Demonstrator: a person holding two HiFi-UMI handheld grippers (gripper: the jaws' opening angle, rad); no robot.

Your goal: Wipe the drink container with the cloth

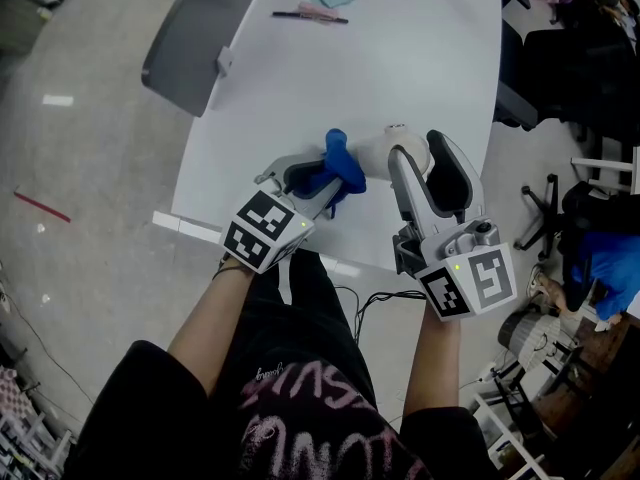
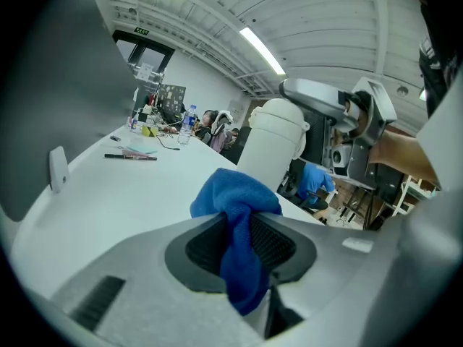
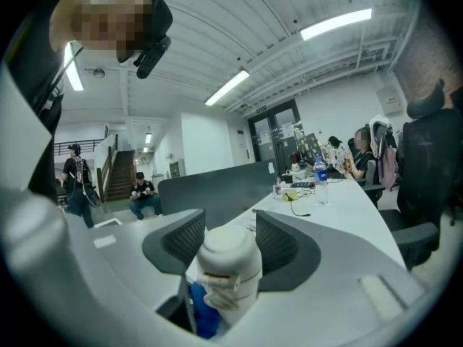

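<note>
Looking at this one from the top down: the table (image 1: 400,68) is mostly bare at the near end, and the action sits right by its near edge, towards the right side.

The container (image 3: 228,262) (white, rounded lid, upright) stands there. The right gripper (image 1: 420,153) has it between its jaws, which sit fairly wide with both pads on the body just below the lid. So that's the steadying hand.

The left gripper (image 2: 242,244) has its jaws squeezed together on the cloth (image 2: 239,223). A blue bunch sticks out past the tips and a tail hangs down behind them. From the head view the bunch is just beside the container's left side. The right gripper view shows blue low down against the body, so I'd say it's touching or as good as.

My read: we're at the very start of the wipe, cloth brought in and container pinned. The next move needs the bunch pressed on the wall and dragged along it while the right grip stays firm, otherwise the container could slide or tip towards the edge.
</note>
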